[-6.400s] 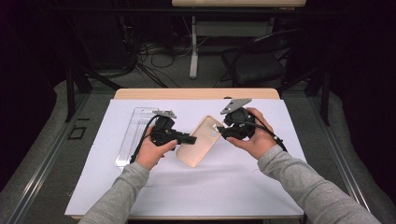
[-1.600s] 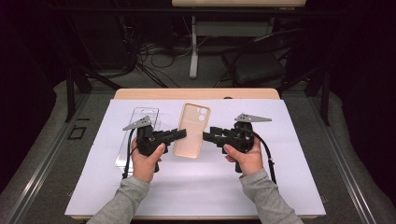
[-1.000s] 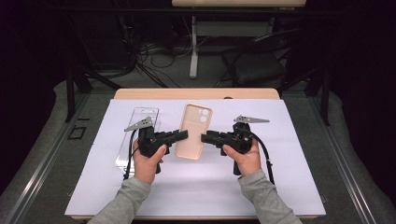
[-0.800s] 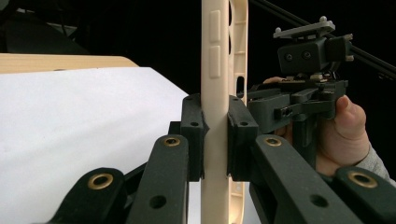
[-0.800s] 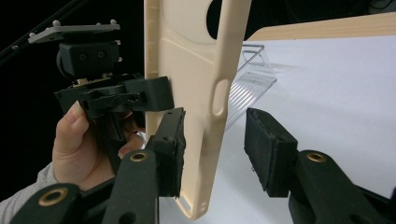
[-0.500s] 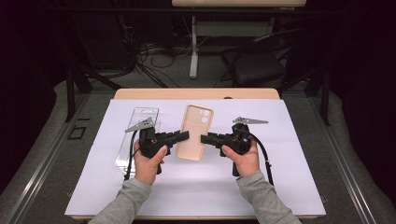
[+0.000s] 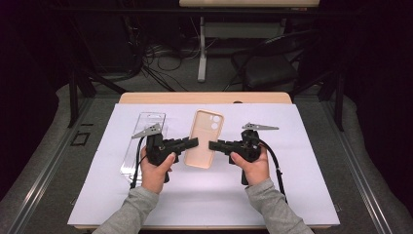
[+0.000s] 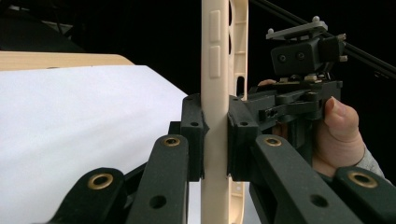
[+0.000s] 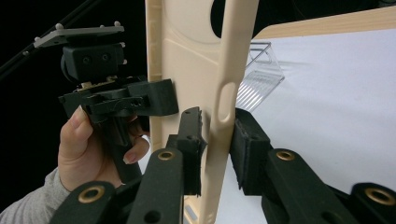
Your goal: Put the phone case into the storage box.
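Left gripper (image 7: 192,142) fingers clamp beige phone case (image 7: 205,139) left long edge; right gripper (image 7: 215,145) jaws, just closing, straddle right edge, small gap remaining. Case held above white sheet (image 7: 292,195), long axis running away from person.

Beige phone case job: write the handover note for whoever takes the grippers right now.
Left gripper: shut on the beige phone case, clamping one long edge.
Right gripper: jaws have just been closing around the opposite long edge; a gap shows at one pad, so not yet gripping.
Case is held between both grippers above the white sheet.
Clear case lies flat on the sheet, under the left gripper.
Done: beige case picked up.
Left: probably finish the right grip before moving it.
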`<action>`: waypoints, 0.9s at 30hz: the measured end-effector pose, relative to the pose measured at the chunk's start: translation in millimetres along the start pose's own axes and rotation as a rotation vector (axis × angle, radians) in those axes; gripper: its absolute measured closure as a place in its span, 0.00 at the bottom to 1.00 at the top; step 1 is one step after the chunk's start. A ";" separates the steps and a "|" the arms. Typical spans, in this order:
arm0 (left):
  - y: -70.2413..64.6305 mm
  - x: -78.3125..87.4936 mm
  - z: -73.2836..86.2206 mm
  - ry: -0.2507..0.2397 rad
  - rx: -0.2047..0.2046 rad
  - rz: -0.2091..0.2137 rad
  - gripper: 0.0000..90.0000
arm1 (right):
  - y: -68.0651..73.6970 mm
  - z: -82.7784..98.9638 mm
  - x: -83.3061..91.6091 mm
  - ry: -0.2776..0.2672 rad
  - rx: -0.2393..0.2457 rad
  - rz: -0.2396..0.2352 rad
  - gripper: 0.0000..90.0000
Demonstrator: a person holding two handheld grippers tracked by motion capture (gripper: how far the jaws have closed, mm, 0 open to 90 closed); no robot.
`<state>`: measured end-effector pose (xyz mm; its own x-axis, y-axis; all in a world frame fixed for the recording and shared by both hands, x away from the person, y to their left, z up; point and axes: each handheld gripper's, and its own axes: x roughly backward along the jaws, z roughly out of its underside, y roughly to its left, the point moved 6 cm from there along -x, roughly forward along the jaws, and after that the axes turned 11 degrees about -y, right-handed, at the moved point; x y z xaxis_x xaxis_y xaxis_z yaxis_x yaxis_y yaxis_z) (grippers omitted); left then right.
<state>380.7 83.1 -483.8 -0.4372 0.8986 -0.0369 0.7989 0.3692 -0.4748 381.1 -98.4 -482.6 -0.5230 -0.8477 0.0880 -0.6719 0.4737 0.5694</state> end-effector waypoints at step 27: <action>1.0 -0.5 1.5 0.004 0.007 0.003 0.89 | -2.7 1.8 0.5 0.000 -0.032 -0.012 0.89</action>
<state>381.1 82.6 -485.5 -0.4328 0.9008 -0.0349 0.7973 0.3645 -0.4811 381.7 -99.7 -485.6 -0.5148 -0.8534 0.0814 -0.6608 0.4555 0.5966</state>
